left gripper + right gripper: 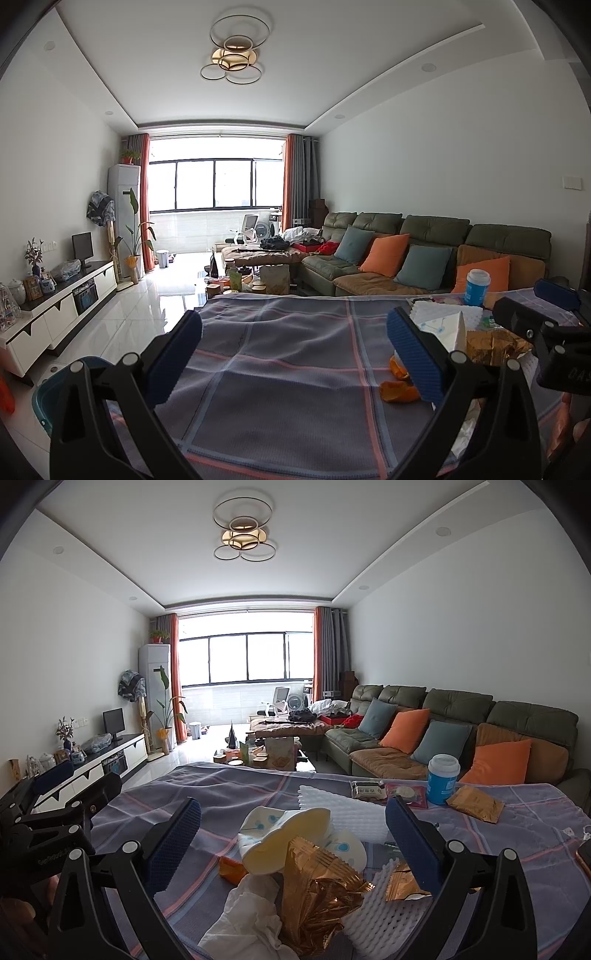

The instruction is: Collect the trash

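Observation:
My right gripper (293, 843) is open above a heap of trash on the plaid-covered table (207, 797). The heap holds a crushed paper cup (288, 834), a crumpled gold wrapper (317, 886), a white tissue (247, 915), white foam netting (343, 805) and orange peel (231, 867). Nothing is clamped between its pads. My left gripper (295, 354) is open over bare cloth (280, 332), left of the heap. Orange peel (400, 389) lies just beside its right fingertip. The foam netting (450, 314) and gold wrapper (495, 345) lie beyond that finger.
A blue cup with a white lid (443, 779) stands at the table's far right, with a gold packet (476, 803) and small snack packets (367, 788) beside it. A teal bin (55, 391) sits on the floor left of the table. A sofa (461, 720) is behind.

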